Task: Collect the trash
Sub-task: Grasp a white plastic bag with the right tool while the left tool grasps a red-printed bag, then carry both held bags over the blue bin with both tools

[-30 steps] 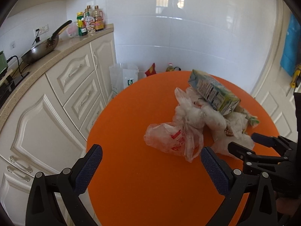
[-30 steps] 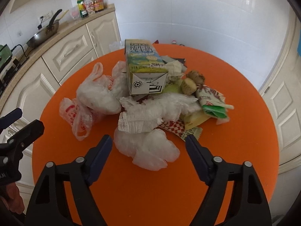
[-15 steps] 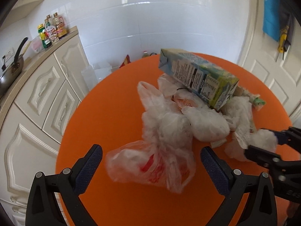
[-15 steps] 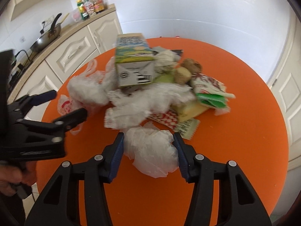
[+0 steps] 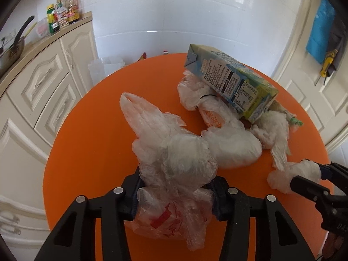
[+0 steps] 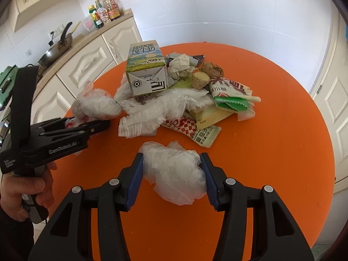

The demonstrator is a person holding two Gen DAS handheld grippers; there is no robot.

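A heap of trash lies on the round orange table: a milk carton, snack wrappers, crumpled paper and clear plastic bags. My left gripper is closing on a crumpled clear plastic bag with red print at the heap's near left, and its pads press into the bag's sides. My right gripper is shut on a white plastic wad, just in front of the heap. In the left wrist view that wad sits in the right gripper at the far right.
Cream cabinets with a counter run along the left, carrying a wok and sauce bottles. A clear container stands on the floor behind the table. White tiled wall behind, a white door on the right.
My left gripper came down and forward over the red-printed bag and closed onto it. The right gripper closed on the white wad and drew it slightly away from the heap.
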